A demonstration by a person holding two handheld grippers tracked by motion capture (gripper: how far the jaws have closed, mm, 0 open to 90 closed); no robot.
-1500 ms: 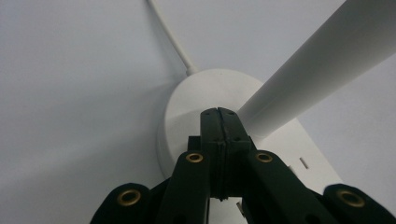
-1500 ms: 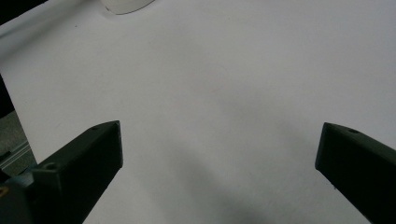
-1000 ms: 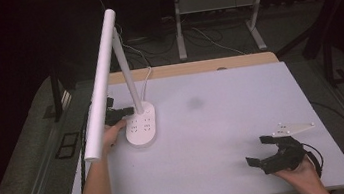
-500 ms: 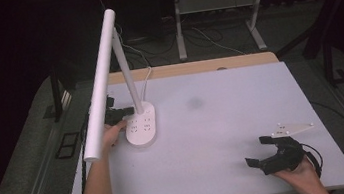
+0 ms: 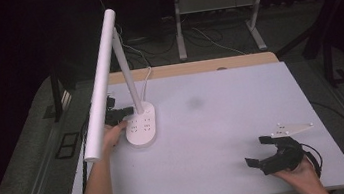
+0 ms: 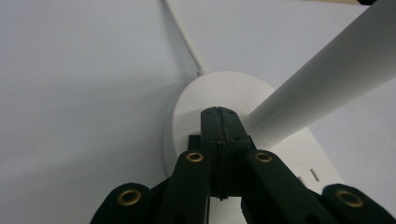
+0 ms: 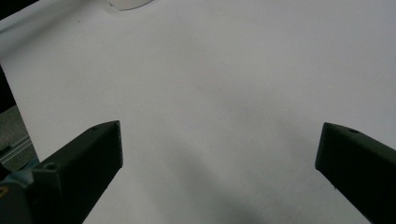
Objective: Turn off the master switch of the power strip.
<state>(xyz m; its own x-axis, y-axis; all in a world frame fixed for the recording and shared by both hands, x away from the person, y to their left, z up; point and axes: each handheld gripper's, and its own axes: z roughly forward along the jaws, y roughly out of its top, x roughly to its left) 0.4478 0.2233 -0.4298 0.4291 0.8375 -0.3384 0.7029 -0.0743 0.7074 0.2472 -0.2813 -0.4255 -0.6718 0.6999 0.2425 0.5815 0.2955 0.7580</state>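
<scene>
Table (image 5: pixel 225 135) with a pale grey-white top spans most of the high view, a wood-coloured strip along its far edge, dark floor and cables beyond. Desk lamp (image 5: pixel 107 80), white, stands at the table's left side: long tubular head (image 5: pixel 101 83) slanting from high at the far end down toward the near left, thin stem (image 5: pixel 126 72) rising tilted from an oval base (image 5: pixel 142 126). Base lies flat on the tabletop, small markings on its upper face, white cord (image 5: pixel 146 77) running off its far end toward the table's back edge. In the left gripper view the base (image 6: pixel 219 93) sits straight ahead, the cord (image 6: pixel 184 37) leading away, the stem (image 6: pixel 327 79) crossing at right.

Left gripper (image 5: pixel 121 115), black, held at the base's left edge, person's left hand (image 5: pixel 112 135) just behind it. Jaws pressed fully together, nothing between them; closed tips (image 6: pixel 219 123) lie over the base beside the foot of the stem; whether they touch it, cannot tell.

Right gripper (image 5: pixel 263 151) rests low near the table's near right corner, well apart from the lamp, in the person's right hand (image 5: pixel 298 173). Jaws spread wide, bare tabletop (image 7: pixel 210 93) between them, nothing held. Grey three-cornered plate (image 5: pixel 292 128) sits on top of it.
</scene>
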